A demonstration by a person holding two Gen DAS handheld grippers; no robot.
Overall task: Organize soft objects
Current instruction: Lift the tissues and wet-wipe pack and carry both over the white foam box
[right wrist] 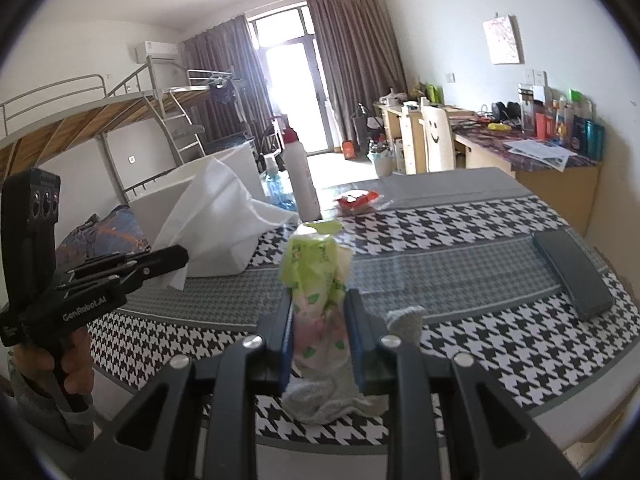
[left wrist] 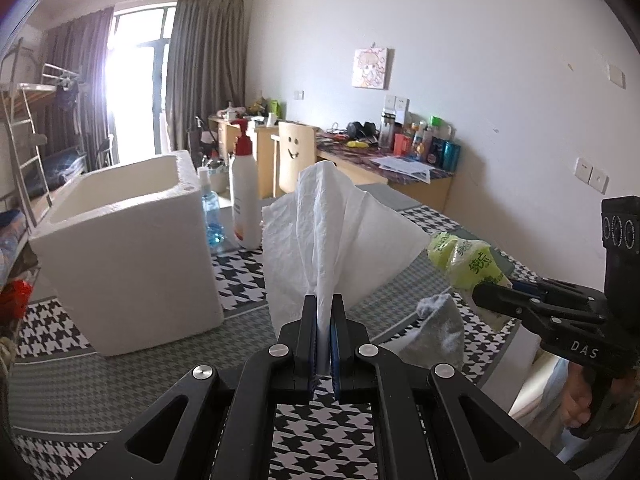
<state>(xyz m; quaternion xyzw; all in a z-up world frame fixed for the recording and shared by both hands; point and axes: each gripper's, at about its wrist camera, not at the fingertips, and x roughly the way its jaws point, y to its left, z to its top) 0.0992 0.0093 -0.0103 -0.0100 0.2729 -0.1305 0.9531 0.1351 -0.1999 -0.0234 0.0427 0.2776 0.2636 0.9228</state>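
My left gripper [left wrist: 325, 300] is shut on a white paper tissue [left wrist: 336, 232], which stands up in a crumpled peak above the jaws. The same tissue [right wrist: 216, 216] shows in the right wrist view, held by the left gripper [right wrist: 182, 258]. My right gripper [right wrist: 318, 300] is shut on a green and pink tissue pack [right wrist: 316, 276], lifted off the table. From the left wrist view that pack [left wrist: 468, 260] sticks out of the right gripper [left wrist: 478, 294]. A grey sock [left wrist: 440, 328] lies on the houndstooth tablecloth [left wrist: 240, 272], partly under the pack [right wrist: 332, 396].
A white foam box [left wrist: 128, 248] stands open at the left of the table. Behind it are a white pump bottle [left wrist: 244, 196] and a blue spray bottle [left wrist: 210, 212]. A dark phone [right wrist: 572, 272] and a red packet [right wrist: 356, 200] lie on the table. Desks and a bunk bed fill the room.
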